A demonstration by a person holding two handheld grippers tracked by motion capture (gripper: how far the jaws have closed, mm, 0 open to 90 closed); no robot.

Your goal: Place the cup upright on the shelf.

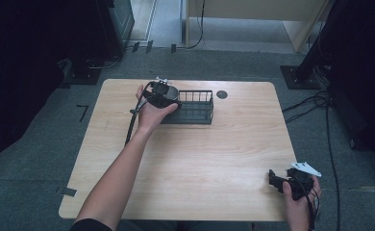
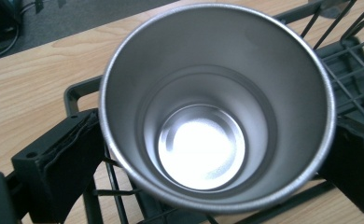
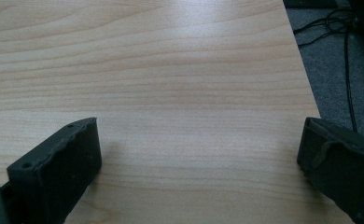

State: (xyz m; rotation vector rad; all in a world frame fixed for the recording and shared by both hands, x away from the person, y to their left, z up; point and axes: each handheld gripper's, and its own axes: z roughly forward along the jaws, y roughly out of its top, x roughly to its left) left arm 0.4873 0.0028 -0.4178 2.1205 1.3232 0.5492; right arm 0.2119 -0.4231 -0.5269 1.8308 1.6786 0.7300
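A shiny steel cup (image 2: 203, 116) stands upright, seen from above down to its bright bottom. It sits at the left end of a black wire basket (image 2: 348, 60) on the far part of the wooden table (image 1: 200, 159). My left gripper (image 1: 165, 95) hangs over that end of the basket (image 1: 195, 108). In the left gripper view its jaws flank the cup's rim, one on each side, and the left gripper (image 2: 217, 133) is open around the cup. My right gripper (image 1: 273, 179) rests near the table's front right corner, and the right gripper (image 3: 199, 149) is open over bare wood.
A dark round cable port (image 1: 222, 94) lies in the tabletop just right of the basket. The table's right edge (image 3: 306, 79) runs close beside my right gripper. Cables (image 1: 315, 103) and dark stands lie on the grey floor around the table.
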